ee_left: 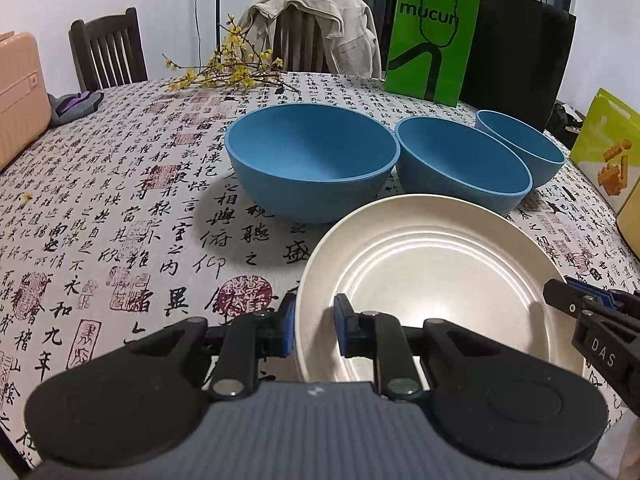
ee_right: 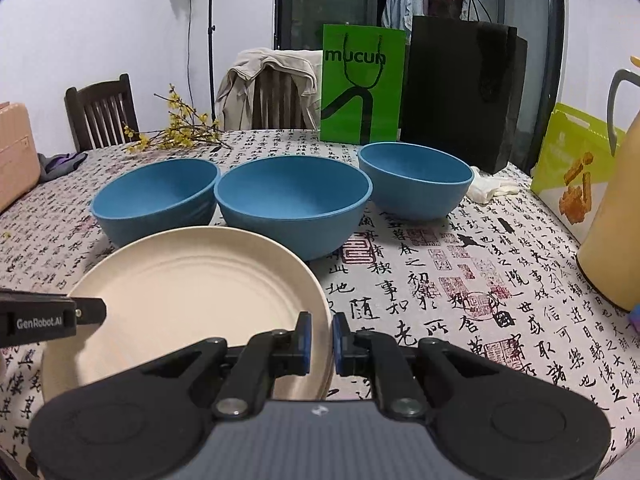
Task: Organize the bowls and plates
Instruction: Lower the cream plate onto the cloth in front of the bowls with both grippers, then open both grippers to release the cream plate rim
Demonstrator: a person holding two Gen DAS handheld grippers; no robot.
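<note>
- The cream plate [ee_left: 432, 280] lies on the bench [ee_left: 120, 208], at the near edge of the cloth printed with black characters and red seals.
- The left gripper [ee_left: 314, 328] is narrowed onto the plate's rim at about 8 o'clock of the plate, one blue pad outside the rim and one inside; the pads look pressed to it.
- The right gripper [ee_right: 320, 338] is nearly closed on the opposite rim, at about 4 o'clock of the plate, its pads either side of the edge.
- In the left wrist view the tip of the right gripper shows at 3 o'clock of the plate; in the right wrist view the left one enters at 9 o'clock.
- Three blue bowls stand upright in a row beyond the plate, at its 12 o'clock: the left bowl [ee_right: 156, 196], the middle bowl [ee_right: 294, 204] touching it or just beside it, and the right bowl [ee_right: 416, 178] a little apart.
- Behind the bowls, at 12 o'clock, stand a green bag [ee_right: 362, 84] and a black bag [ee_right: 460, 92].
- Yellow flowering twigs [ee_right: 176, 132] lie at 10 o'clock.
</note>
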